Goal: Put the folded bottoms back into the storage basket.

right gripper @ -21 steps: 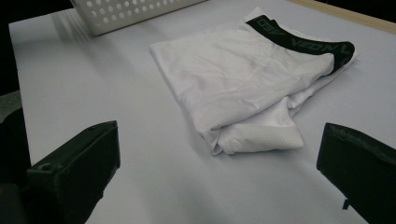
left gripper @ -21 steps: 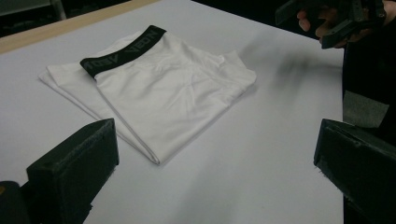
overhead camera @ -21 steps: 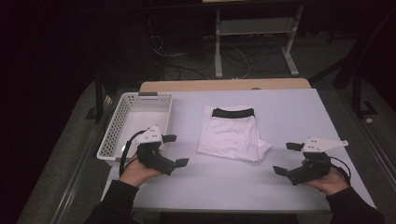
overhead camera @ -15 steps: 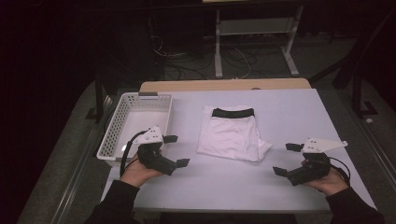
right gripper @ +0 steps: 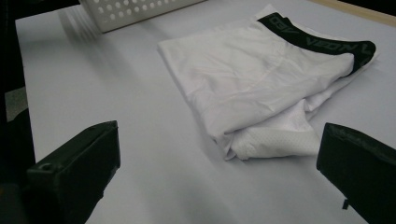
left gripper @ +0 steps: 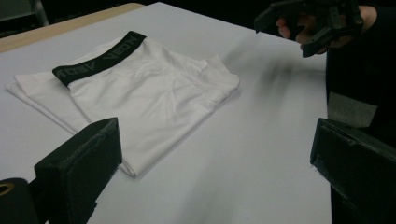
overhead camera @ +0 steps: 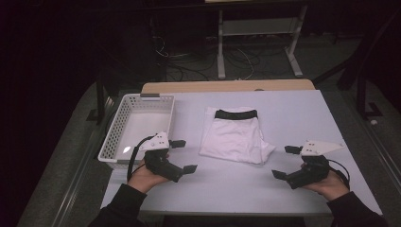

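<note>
Folded white underpants wait mid-table, both grippers spread and empty.

The underpants (overhead camera: 235,136) lie flat on the table (overhead camera: 293,113), just right of the basket (overhead camera: 138,124), between left gripper (overhead camera: 183,155) and right gripper (overhead camera: 285,162), whose fingers grasp nothing. Likely light, limp, prone to unfolding; the thick black waistband (overhead camera: 236,114) or the stacked near edge seems the surest hold.

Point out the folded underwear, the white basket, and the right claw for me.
folded underwear (overhead camera: 235,138), high view, middle of the white fabric
white basket (overhead camera: 115,139), high view, left wall
right claw (overhead camera: 285,162), high view, midway between the fingertips
</note>
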Available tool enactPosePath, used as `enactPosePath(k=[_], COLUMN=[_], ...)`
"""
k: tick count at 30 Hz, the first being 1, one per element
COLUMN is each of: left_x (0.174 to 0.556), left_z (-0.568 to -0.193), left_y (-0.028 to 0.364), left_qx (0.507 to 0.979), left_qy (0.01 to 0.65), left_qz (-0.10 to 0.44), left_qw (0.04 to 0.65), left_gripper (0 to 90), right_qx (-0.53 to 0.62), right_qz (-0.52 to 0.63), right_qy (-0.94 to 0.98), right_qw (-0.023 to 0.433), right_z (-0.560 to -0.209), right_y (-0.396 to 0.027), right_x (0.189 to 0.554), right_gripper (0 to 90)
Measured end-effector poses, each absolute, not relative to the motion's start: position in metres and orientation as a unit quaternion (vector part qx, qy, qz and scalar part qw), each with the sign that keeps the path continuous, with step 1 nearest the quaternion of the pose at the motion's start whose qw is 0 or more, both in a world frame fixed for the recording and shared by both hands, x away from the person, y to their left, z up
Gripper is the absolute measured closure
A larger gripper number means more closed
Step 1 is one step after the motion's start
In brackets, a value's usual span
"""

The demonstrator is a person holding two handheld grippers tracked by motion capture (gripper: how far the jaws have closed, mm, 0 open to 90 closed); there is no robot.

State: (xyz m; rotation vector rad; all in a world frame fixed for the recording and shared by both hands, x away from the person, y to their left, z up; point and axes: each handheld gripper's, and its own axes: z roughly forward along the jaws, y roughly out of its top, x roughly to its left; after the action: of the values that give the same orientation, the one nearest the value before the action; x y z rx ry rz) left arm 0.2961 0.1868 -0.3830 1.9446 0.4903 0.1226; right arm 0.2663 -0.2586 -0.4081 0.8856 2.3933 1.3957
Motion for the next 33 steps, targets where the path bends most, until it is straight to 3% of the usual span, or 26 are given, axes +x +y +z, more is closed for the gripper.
enactPosePath(k=[33], left_x=[0.298], left_z=[-0.383], left_y=[0.189], left_qx=[0.812], left_qy=[0.21], left_qz=[0.051], left_qw=[0.542], left_gripper=[1.8], right_qx=[0.279], right_qz=[0.494], right_qy=[0.816], right_qw=[0.111], right_z=[-0.405], right_y=[-0.237], right_x=[0.281], right_gripper=[1.6])
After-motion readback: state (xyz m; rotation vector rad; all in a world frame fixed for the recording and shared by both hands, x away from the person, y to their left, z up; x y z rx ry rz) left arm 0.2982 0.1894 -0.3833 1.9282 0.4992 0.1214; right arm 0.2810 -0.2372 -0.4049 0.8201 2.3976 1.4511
